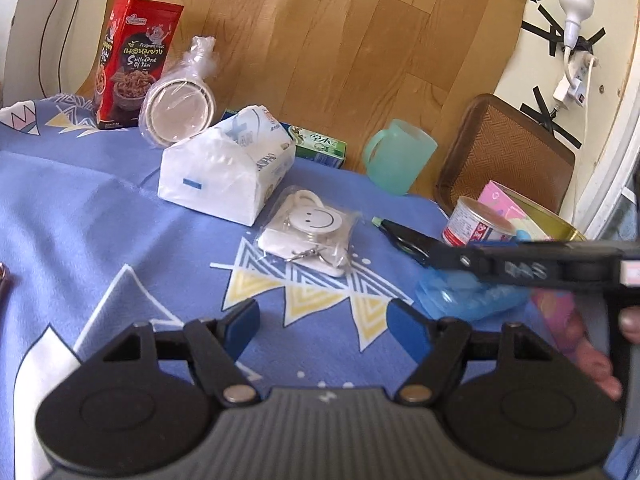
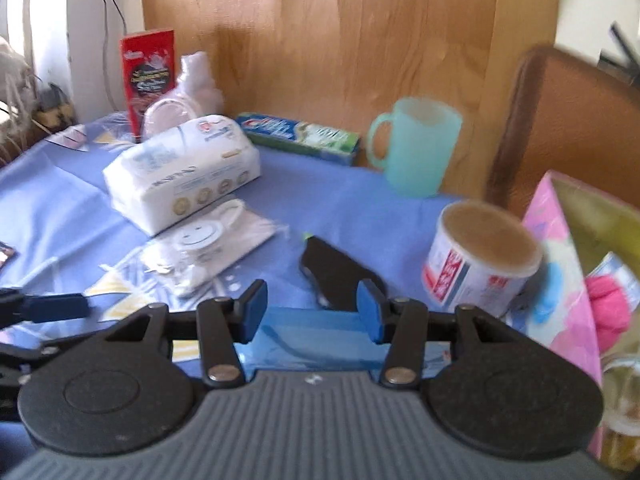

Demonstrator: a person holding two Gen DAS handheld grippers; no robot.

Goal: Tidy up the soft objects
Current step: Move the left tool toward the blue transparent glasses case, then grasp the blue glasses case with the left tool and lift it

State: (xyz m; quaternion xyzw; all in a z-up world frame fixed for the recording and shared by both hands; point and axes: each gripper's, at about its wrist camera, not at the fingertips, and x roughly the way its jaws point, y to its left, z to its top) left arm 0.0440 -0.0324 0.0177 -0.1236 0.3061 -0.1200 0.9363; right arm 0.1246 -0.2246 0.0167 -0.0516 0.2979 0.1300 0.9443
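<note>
A white tissue pack (image 1: 226,168) lies on the blue tablecloth (image 1: 80,208), also in the right wrist view (image 2: 184,170). A clear bag with a smiley-face item (image 1: 310,230) lies in front of it, seen too from the right (image 2: 204,246). A blue plastic bag (image 1: 468,292) lies under the right gripper and sits between its blue pads (image 2: 316,336). My left gripper (image 1: 322,330) is open and empty above the cloth. My right gripper (image 2: 312,312) is open over the blue bag. A pink tin box (image 2: 560,264) holds a pink soft thing (image 2: 608,308).
A red snack bag (image 1: 134,64), wrapped cups (image 1: 178,110), a toothpaste box (image 2: 300,134), a green mug (image 1: 398,156), a white can (image 2: 480,260) and a black flat tool (image 2: 340,276) stand on the table. A brown chair (image 1: 508,152) is behind the table edge.
</note>
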